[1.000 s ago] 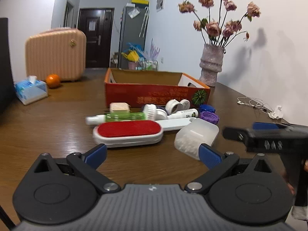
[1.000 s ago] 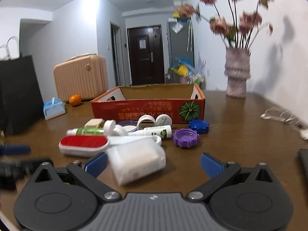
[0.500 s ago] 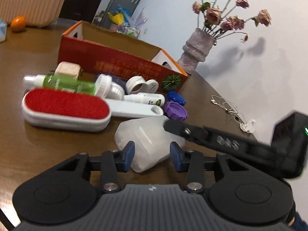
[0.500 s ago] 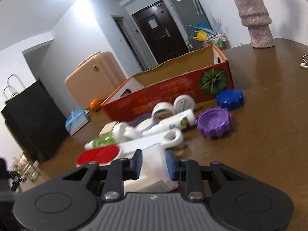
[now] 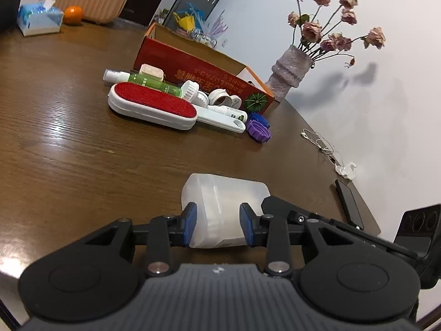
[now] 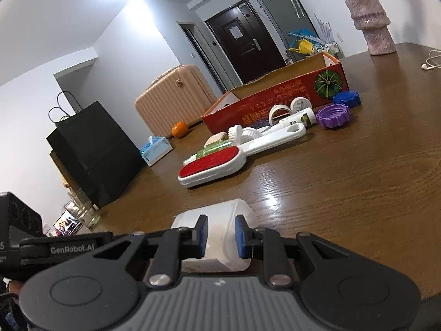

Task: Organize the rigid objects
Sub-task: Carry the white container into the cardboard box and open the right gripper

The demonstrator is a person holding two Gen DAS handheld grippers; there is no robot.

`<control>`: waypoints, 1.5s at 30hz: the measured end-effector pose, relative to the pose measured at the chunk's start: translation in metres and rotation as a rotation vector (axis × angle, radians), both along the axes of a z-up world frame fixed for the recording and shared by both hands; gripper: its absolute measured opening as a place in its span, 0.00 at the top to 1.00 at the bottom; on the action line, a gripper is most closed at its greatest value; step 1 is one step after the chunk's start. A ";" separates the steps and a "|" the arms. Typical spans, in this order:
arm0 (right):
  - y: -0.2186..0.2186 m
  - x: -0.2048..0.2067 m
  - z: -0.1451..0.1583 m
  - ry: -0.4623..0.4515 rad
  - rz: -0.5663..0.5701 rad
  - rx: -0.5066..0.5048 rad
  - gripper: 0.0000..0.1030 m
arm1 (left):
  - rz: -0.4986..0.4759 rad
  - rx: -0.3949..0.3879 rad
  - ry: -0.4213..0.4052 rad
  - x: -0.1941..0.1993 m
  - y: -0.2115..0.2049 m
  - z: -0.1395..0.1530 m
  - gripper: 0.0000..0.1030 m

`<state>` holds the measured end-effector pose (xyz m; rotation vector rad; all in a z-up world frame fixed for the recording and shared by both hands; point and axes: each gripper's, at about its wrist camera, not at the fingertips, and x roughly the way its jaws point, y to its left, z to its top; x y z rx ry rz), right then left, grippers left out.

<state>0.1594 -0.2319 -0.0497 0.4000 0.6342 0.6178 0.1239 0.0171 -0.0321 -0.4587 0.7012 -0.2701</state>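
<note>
From my seat, the frosted plastic container (image 5: 226, 204) has its near end hidden behind the gripper body. The red box (image 6: 278, 96) hides its contents from me, and its printed characters are too small to read.

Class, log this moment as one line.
left gripper: shut on plastic box | right gripper: shut on plastic box | table: box resting

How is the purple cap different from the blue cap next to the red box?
The purple cap is lighter in colour, and it lies nearer the camera than the dark blue cap. The purple cap shows its hollow inside facing up; the blue cap shows a closed flat top. Both are round with ridged edges and lie on the wooden table.
</note>
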 end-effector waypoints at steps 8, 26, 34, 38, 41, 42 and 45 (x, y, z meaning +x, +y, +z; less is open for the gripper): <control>-0.003 -0.009 -0.007 0.028 -0.025 0.028 0.79 | -0.014 0.021 -0.040 -0.008 0.000 -0.004 0.65; -0.014 0.045 0.015 0.049 -0.067 0.088 0.79 | -0.068 -0.015 -0.161 0.052 -0.002 0.032 0.70; -0.019 0.183 0.061 0.031 -0.096 0.114 0.80 | -0.125 -0.006 -0.222 0.190 -0.005 0.077 0.68; -0.015 0.272 0.075 0.043 -0.122 0.109 0.82 | -0.136 -0.002 -0.176 0.276 -0.002 0.082 0.67; -0.007 0.342 0.073 0.087 -0.139 0.086 0.82 | -0.134 -0.015 -0.115 0.341 0.003 0.077 0.63; -0.004 0.363 0.070 0.102 -0.142 0.075 0.82 | -0.129 -0.013 -0.095 0.364 0.004 0.074 0.63; 0.006 0.432 0.053 0.195 -0.128 0.075 0.82 | -0.081 0.013 -0.022 0.420 0.008 0.060 0.63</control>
